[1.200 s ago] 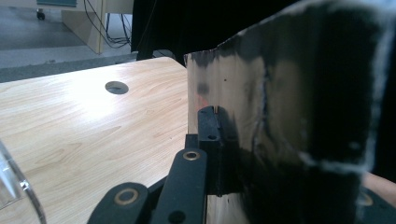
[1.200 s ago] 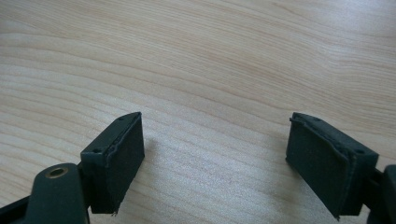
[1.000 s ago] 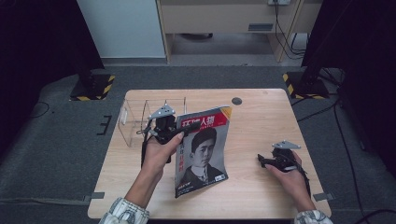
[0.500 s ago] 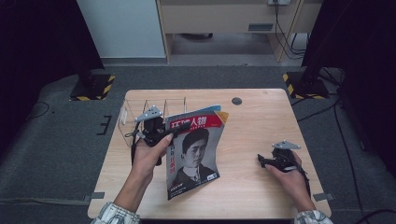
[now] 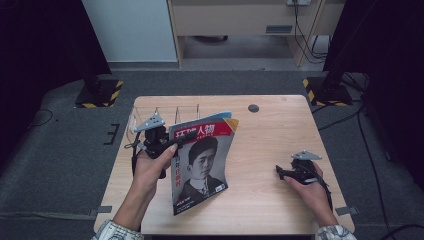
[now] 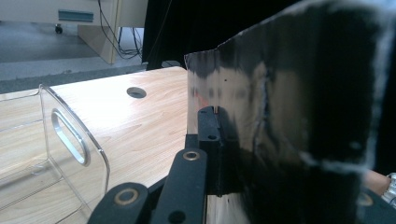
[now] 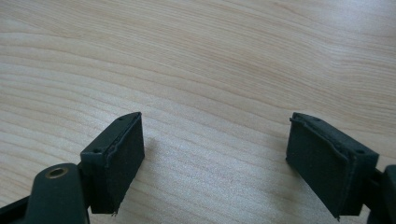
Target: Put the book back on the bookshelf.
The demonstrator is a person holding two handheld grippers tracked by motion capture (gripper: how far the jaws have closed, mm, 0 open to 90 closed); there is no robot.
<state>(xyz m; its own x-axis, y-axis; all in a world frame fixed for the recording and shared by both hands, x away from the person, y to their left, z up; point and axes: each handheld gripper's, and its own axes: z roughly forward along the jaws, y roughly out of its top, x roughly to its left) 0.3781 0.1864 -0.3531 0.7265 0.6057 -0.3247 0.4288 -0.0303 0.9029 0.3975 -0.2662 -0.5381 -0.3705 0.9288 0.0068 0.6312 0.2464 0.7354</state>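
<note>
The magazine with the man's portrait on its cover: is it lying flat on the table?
No. The left tool grips the magazine by its left edge and holds it up, tilted, with only its bottom edge near the table.

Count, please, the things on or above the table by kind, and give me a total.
Magazine: 1, held upright above the table
Clear acrylic rack: 1
Hand-held claws: 2, left claw and right claw
Total: 4

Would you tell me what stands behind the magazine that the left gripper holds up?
Behind the magazine stands a clear acrylic rack with upright dividers; its right end and the table behind the cover are hidden.
</note>
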